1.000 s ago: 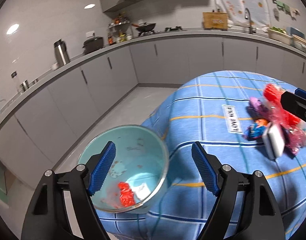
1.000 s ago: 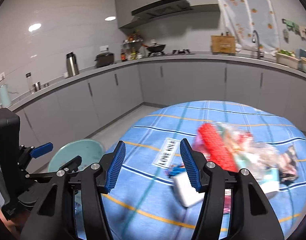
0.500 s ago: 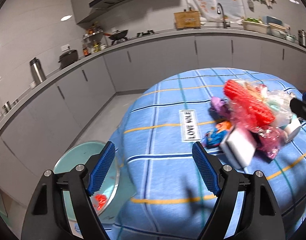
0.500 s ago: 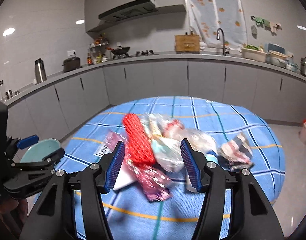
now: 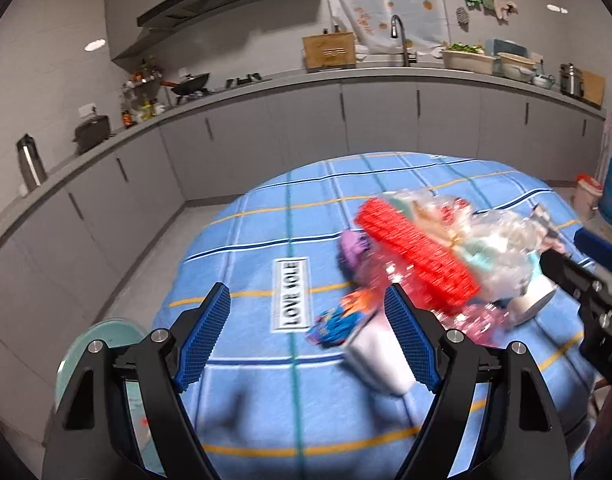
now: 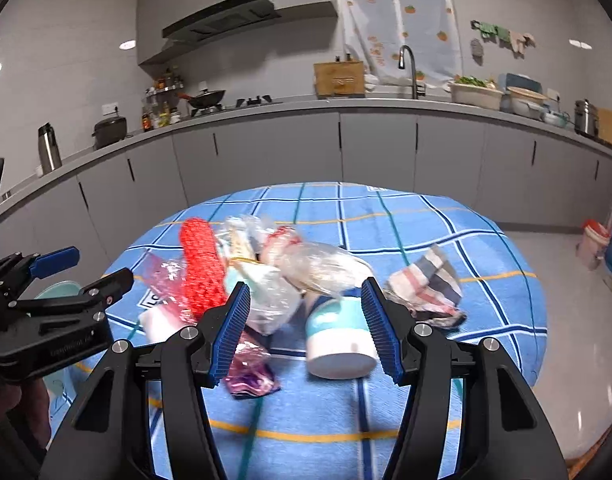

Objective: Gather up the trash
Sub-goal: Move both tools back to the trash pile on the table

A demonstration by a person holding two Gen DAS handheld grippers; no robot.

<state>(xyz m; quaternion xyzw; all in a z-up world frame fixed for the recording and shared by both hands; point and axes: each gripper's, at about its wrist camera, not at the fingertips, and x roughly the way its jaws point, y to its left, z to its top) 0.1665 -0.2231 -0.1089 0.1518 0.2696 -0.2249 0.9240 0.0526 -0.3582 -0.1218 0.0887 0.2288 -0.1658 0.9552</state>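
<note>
We hold our left gripper (image 5: 306, 336) over the near left part of the round table (image 5: 266, 220), jaws released and wide with only bare blue checked cloth between them. The table's left edge drops to open floor, where a pale green bin (image 5: 102, 340) stands just beside the rim. Our right gripper (image 6: 306, 328) hangs above the near side of the trash pile (image 6: 266, 272), jaws spread and gripping nothing, a white and teal tub (image 6: 338, 336) lying on its side beyond them.

The pile sits at the table's middle: a red mesh roll (image 6: 200, 268), clear crinkled plastic bags (image 6: 318, 264), pink foil wrappers (image 6: 248, 372), a white block (image 5: 380, 356), all touching or overlapping. A striped cloth (image 6: 430, 288) lies just right of it.

Only the left view shows the "LOVE" label (image 5: 292, 294) in full and a blue and orange wrapper (image 5: 338, 320). Only the right view shows the clear cloth on the table's far and right sides.
</note>
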